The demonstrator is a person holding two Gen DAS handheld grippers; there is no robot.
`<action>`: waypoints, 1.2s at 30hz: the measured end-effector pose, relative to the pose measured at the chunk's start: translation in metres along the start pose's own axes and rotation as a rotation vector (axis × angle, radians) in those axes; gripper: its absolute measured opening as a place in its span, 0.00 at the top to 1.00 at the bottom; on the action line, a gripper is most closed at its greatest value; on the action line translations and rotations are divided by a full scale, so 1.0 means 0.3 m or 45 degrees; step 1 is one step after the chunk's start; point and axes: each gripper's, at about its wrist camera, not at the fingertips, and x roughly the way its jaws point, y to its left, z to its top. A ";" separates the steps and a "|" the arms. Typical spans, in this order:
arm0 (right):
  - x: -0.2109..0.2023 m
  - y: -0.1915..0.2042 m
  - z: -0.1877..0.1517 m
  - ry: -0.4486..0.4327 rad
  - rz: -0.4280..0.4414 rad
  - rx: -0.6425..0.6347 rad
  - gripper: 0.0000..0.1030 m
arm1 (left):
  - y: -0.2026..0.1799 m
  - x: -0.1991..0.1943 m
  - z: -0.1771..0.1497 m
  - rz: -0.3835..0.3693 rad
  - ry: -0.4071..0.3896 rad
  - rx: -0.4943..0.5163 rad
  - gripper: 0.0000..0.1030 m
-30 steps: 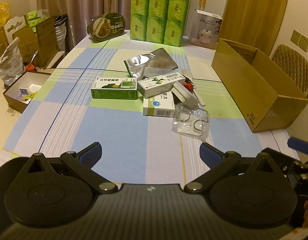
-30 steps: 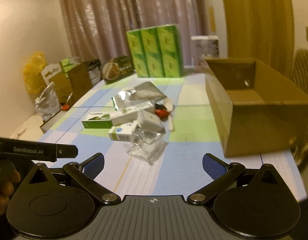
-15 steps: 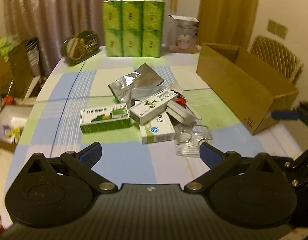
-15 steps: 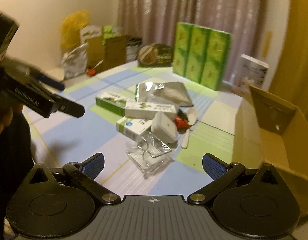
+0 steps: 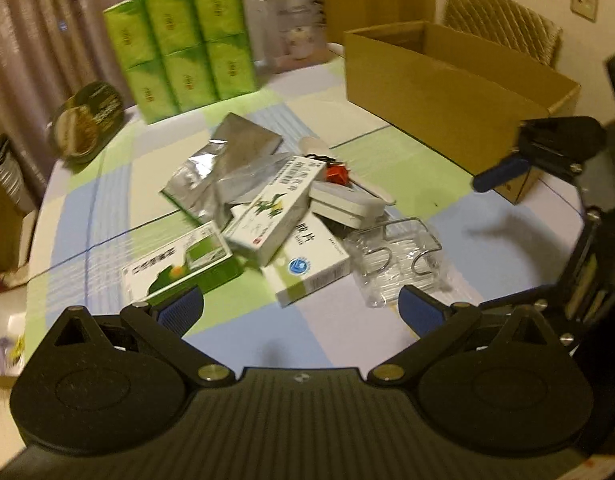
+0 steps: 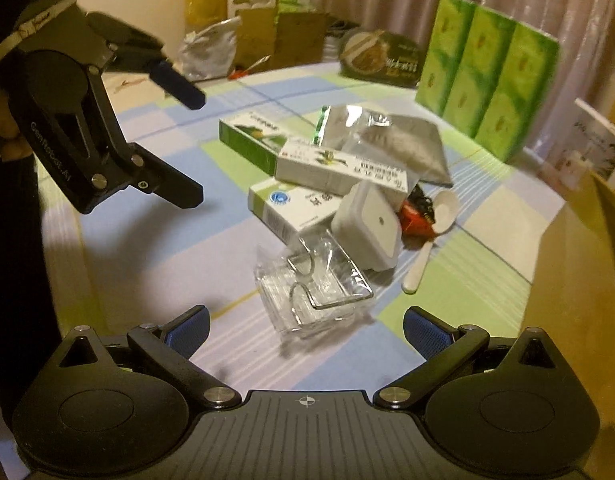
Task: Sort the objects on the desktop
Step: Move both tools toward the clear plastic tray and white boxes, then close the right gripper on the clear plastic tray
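A pile of small things lies mid-table: a green medicine box (image 5: 179, 268) (image 6: 251, 140), two white medicine boxes (image 5: 271, 216) (image 5: 307, 268), silver foil pouches (image 5: 227, 168) (image 6: 383, 140), a white square case (image 5: 343, 200) (image 6: 367, 224), a white spoon (image 6: 423, 248), a small red item (image 6: 415, 216) and a clear plastic pack with wire hooks (image 5: 403, 256) (image 6: 311, 284). My left gripper (image 5: 301, 308) is open and empty, just short of the pile. My right gripper (image 6: 305, 330) is open and empty, just before the clear pack.
An open cardboard box (image 5: 447, 92) stands at the table's right side. Green tissue packs (image 5: 179, 44), a white carton (image 5: 291, 28) and a round tin (image 5: 87, 120) stand at the far edge. Boxes and bags (image 6: 235, 44) sit beyond the left edge.
Both grippers have moved in toward the pile and turned, so it looks larger and nearer. Both stay open. Nothing on the table has moved.
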 end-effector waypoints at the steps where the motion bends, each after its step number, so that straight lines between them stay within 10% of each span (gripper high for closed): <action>1: 0.015 -0.008 0.000 0.006 0.005 -0.005 0.02 | -0.003 0.015 0.003 0.002 0.004 0.024 0.01; 22: 0.197 -0.139 0.023 0.051 0.225 0.018 0.33 | 0.064 0.210 -0.027 -0.052 0.014 0.115 0.01; 36: 0.085 -0.093 -0.013 0.088 0.060 0.202 0.45 | 0.070 0.214 0.037 0.005 -0.084 0.127 0.01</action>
